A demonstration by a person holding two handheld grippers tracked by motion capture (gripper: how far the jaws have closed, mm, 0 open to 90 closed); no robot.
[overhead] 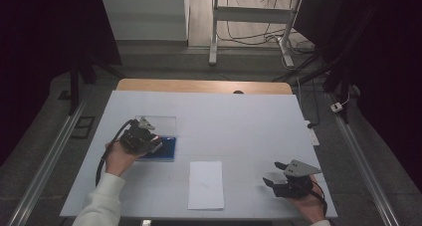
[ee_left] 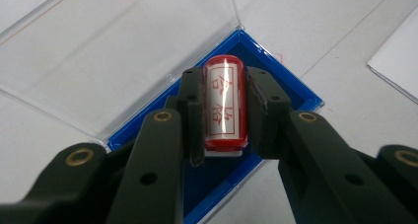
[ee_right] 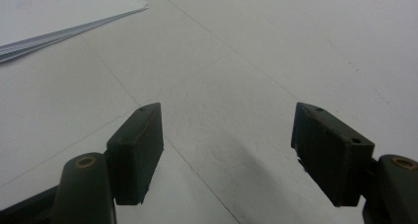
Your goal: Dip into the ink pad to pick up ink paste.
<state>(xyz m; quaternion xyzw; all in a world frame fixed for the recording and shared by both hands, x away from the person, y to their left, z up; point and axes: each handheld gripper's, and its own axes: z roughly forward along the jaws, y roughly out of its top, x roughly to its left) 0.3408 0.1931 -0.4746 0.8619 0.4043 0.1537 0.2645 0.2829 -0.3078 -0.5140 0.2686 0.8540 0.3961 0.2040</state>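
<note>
Black jaws of the left hand-held gripper (ee_left: 224, 115) are clamping the red cylindrical stamp with a white label of red characters (ee_left: 226, 103), pressing on it from both sides while it is sitting over the blue ink pad in its open clear plastic case (ee_left: 288, 88). Judging from this, the stamp is already picked up and is being inked or is about to be (whether its face is actually touching the pad is hard to tell, since the jaws and the stamp body are covering the contact). Stamping the white rectangular sheet of paper (overhead: 206, 184) looks like the part left to do; no mark is showing on the sheet from the high view, though it is too small there to be sure.

Farther out, the right hand-held gripper (overhead: 279, 175) is resting near the right edge of the white tabletop (overhead: 249, 121), well apart from the paper, its jaws standing wide with nothing between them. In the right gripper view a corner of stacked paper is being cut off at the upper left. Label characters are partly washed out by glare.
</note>
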